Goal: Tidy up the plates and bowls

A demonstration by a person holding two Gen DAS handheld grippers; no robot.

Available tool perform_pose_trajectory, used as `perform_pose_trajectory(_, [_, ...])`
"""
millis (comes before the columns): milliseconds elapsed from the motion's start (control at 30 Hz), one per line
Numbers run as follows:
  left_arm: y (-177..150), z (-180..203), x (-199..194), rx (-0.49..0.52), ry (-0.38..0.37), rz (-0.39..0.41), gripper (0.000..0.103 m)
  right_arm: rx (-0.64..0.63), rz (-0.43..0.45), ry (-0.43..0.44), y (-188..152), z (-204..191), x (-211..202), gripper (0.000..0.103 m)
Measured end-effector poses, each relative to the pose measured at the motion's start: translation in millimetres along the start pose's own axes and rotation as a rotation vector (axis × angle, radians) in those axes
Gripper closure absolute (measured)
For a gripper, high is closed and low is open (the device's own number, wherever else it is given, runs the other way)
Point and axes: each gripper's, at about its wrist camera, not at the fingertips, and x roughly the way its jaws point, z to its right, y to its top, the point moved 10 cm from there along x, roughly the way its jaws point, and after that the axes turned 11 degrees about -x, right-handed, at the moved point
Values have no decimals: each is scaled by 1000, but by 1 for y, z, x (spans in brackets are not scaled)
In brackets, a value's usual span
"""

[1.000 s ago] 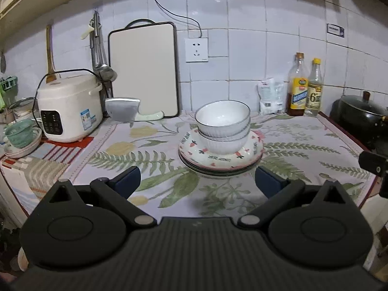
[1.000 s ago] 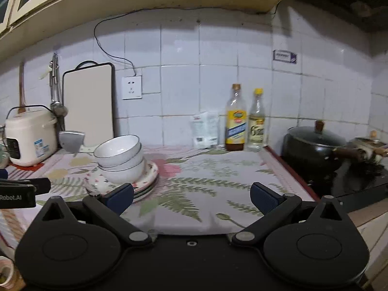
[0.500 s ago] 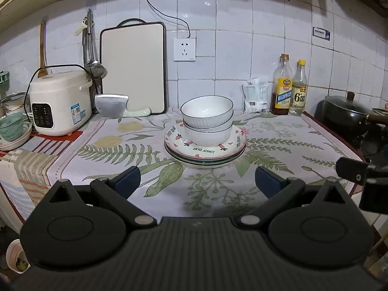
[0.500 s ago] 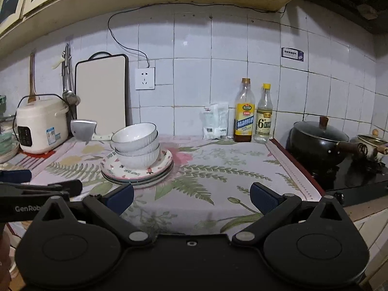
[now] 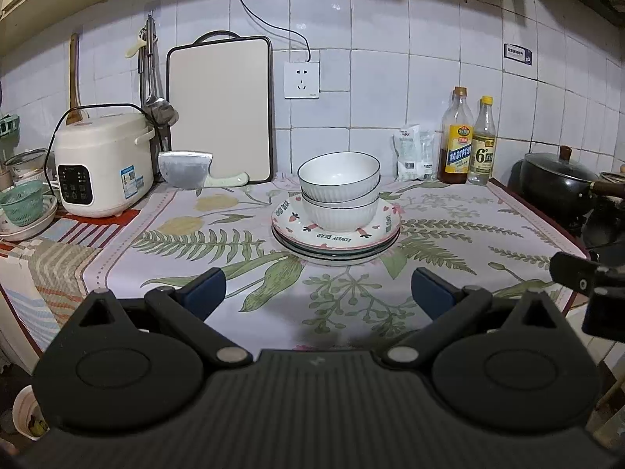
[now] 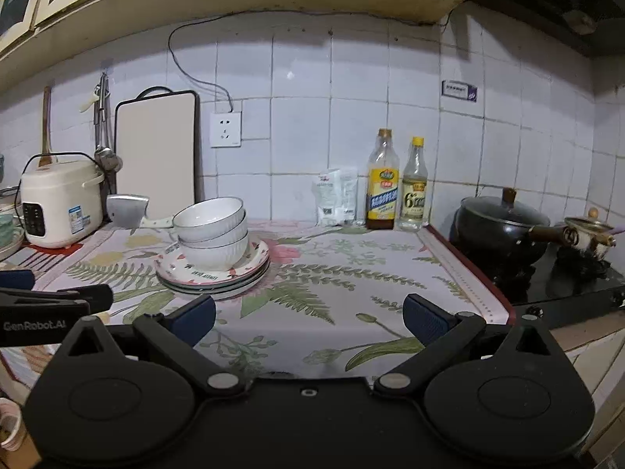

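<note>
Kitchen counter covered by a leaf-print cloth [image 5: 218,242]. At its centre stands a stack of plates [image 5: 336,240], the top one pink-rimmed, carrying two nested white bowls [image 5: 339,191]; the upper bowl sits tilted in the lower. Left gripper [image 5: 318,293], fingers spread wide and holding nothing, hovers over the near edge of the cloth, apart from the stack. Right gripper [image 6: 308,320], likewise wide and unloaded, lies right of the stack. Behind: rice cooker [image 5: 103,164], cleaver [image 5: 187,168], cutting board [image 5: 218,109] leaning on the tiles, two bottles [image 5: 468,136], black pot [image 5: 554,179].
</note>
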Motion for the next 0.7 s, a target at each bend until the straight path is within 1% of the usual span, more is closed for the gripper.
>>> perform_pose_trajectory(100, [0, 0, 0, 7, 2, 7, 0, 8, 4, -5, -1, 1, 2, 0])
perform_pose_trajectory(233, [-2, 1, 2, 10, -2, 0, 0, 42, -15, 67, -4, -3, 6, 0])
perform_pose_trajectory(300, [-2, 1, 3, 10, -3, -2, 0, 41, -17, 79, -4, -5, 7, 0])
perform_pose_trajectory(433, [0, -2, 5, 5, 8, 3, 0, 14, -7, 58, -3, -8, 9, 0])
perform_pose_trajectory(533, [2, -4, 5, 4, 13, 19, 0, 4, 10, 28, 0, -5, 9, 0])
perform_pose_trajectory(700, [2, -8, 9, -8, 20, 24, 0, 10, 32, -27, 0, -1, 9, 0])
